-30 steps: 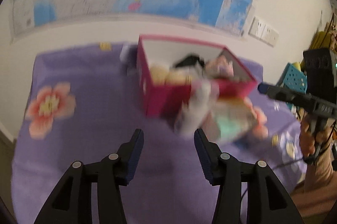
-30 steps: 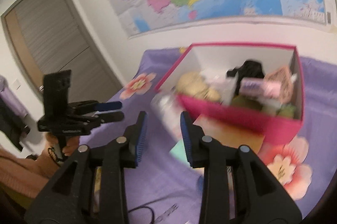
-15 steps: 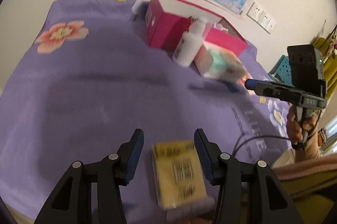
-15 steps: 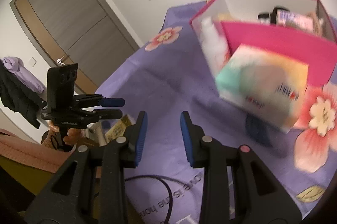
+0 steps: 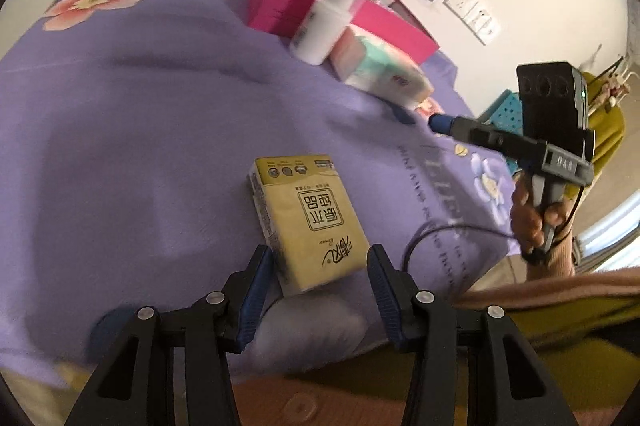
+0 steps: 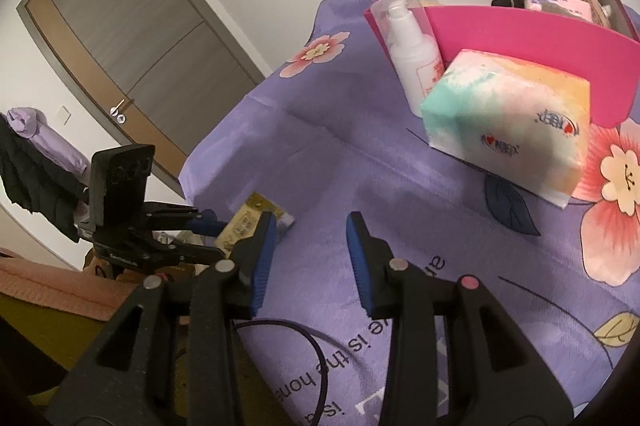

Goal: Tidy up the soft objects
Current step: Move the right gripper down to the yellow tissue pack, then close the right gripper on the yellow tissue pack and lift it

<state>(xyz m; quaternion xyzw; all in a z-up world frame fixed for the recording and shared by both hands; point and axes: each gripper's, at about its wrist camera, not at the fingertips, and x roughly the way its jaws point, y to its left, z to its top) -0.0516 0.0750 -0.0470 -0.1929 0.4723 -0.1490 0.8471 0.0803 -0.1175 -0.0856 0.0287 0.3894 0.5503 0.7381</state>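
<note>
Yellow tissue pack (image 5: 310,222) half-hidden behind left claw (image 6: 208,238).

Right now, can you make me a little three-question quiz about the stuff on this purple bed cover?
1. True or false: the yellow tissue pack lies flat on the purple cover.
2. What leans against the pink box: A) white bottle B) black shoe C) green cup?
3. Fill in: the left gripper is open, with the ___ tissue pack between its fingers, not yet squeezed.

Key: 1 true; 2 A; 3 yellow.
</note>
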